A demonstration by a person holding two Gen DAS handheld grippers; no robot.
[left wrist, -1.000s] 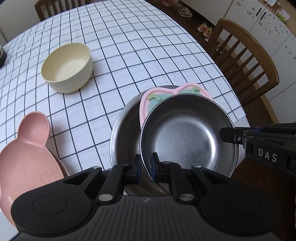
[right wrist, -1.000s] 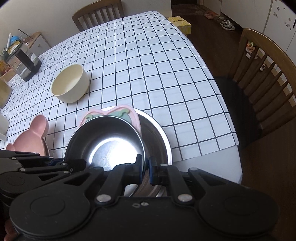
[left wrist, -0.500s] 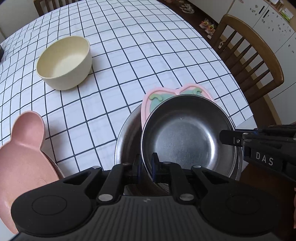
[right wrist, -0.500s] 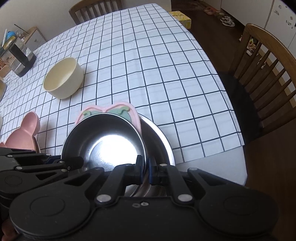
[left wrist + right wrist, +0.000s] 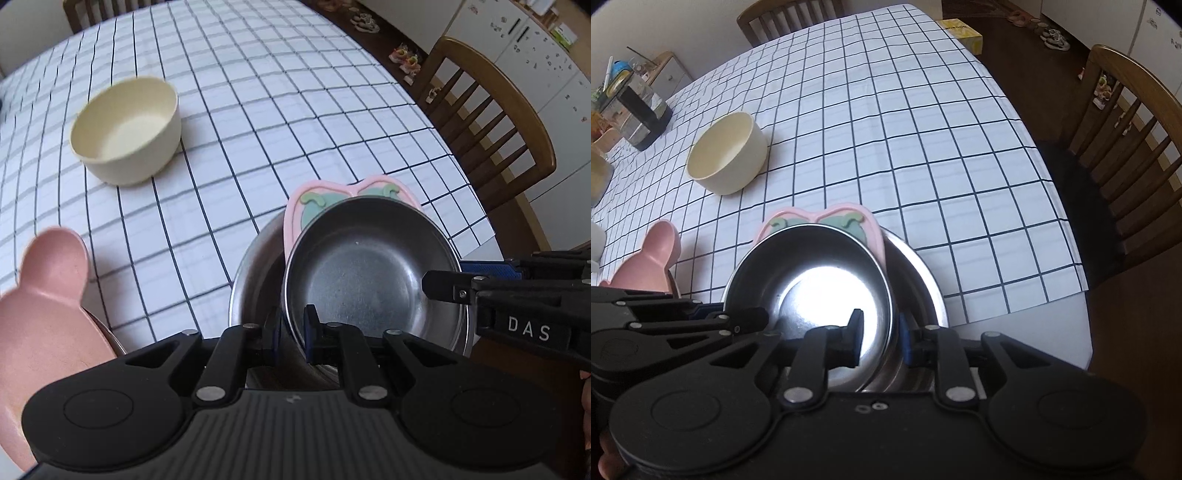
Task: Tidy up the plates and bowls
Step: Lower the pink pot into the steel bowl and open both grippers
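A small steel bowl [image 5: 365,266] [image 5: 820,277] sits on a pink heart plate [image 5: 347,188] [image 5: 820,221] inside a larger steel bowl [image 5: 251,280] [image 5: 919,280] near the table's front edge. My left gripper [image 5: 293,332] is shut on the small bowl's near rim. My right gripper [image 5: 879,343] straddles the opposite rim with its jaws apart, open. A cream bowl [image 5: 127,129] [image 5: 726,155] stands further back on the left. A pink bunny-shaped plate [image 5: 40,306] [image 5: 646,262] lies at the left front.
The table has a white checked cloth [image 5: 258,92] [image 5: 886,110]. Wooden chairs [image 5: 491,122] [image 5: 1126,147] stand at the right and far end. A dark jar [image 5: 642,107] and clutter sit at the far left corner.
My right gripper has opened off the small bowl's rim. My left gripper stays shut on it. Both views have shifted slightly toward the table.
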